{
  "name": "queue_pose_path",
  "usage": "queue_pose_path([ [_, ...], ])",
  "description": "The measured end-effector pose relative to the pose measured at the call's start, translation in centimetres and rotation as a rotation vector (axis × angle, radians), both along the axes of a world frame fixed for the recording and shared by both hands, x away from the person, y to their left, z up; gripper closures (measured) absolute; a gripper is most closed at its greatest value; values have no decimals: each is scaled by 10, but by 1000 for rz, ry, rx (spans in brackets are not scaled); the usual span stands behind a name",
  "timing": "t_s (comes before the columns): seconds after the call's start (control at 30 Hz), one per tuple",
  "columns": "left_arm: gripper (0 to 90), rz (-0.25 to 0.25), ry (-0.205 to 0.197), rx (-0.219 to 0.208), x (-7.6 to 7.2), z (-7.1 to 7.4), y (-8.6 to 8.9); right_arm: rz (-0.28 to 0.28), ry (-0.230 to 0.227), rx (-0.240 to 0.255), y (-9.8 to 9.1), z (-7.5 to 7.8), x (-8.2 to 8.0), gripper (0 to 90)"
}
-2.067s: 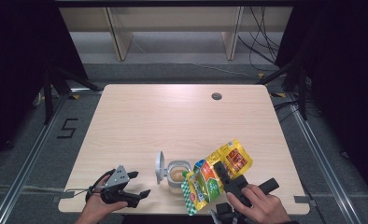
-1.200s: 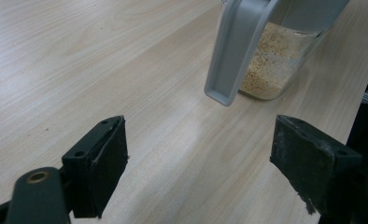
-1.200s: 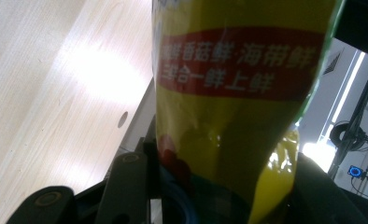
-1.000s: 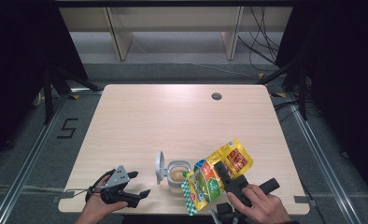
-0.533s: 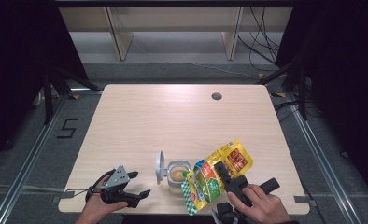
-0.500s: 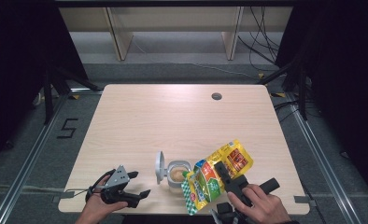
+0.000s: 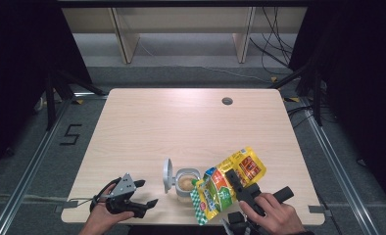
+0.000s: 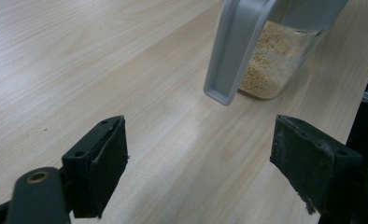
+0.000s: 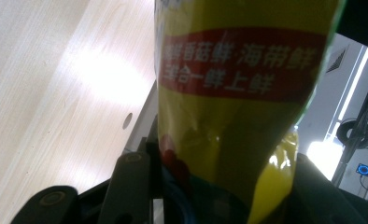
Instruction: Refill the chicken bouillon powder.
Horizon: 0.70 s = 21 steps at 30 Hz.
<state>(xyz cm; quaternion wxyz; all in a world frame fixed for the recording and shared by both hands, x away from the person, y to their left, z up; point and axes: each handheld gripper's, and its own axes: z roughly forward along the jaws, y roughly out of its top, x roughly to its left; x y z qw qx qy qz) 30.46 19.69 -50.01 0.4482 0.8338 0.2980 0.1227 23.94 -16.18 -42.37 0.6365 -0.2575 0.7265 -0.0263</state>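
Note:
A clear jar (image 7: pixel 186 182) with pale granules stands near the table's front edge, its grey flip lid (image 7: pixel 167 173) standing open to the left. My right gripper (image 7: pixel 237 182) is shut on a yellow seasoning pouch (image 7: pixel 230 183), which tilts with its lower end against the jar's mouth. In the right gripper view the pouch (image 9: pixel 238 102) fills the space between the jaws. My left gripper (image 7: pixel 144 193) rests at the front left, open, with nothing between its jaws. In the left gripper view the jar (image 8: pixel 275 60) and its lid (image 8: pixel 236 51) stand just beyond the gripper (image 8: pixel 196 168).
The wooden table (image 7: pixel 181 127) has a round cable hole (image 7: pixel 227 101) at the back right. Table legs and cables lie on the floor behind.

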Motion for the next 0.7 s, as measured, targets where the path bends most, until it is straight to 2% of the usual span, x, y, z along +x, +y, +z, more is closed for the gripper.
queue_pose_path([
  [0.23,182,2,1,8,0,1,1,10,-2,-3,0,0,0,627],
  [0.3,182,6,0,6,0,0,0,-1,3,9,-1,0,0,628],
  [0.33,182,10,-1,3,0,0,0,22,-8,-29,-1,3,2,628],
  [0.37,182,9,-3,5,0,1,0,-9,11,22,-2,0,0,628],
  [0.47,182,9,-4,6,0,0,0,7,6,7,-2,2,1,628],
  [0.7,182,9,-3,6,0,1,0,-5,16,28,-3,0,1,629],
])
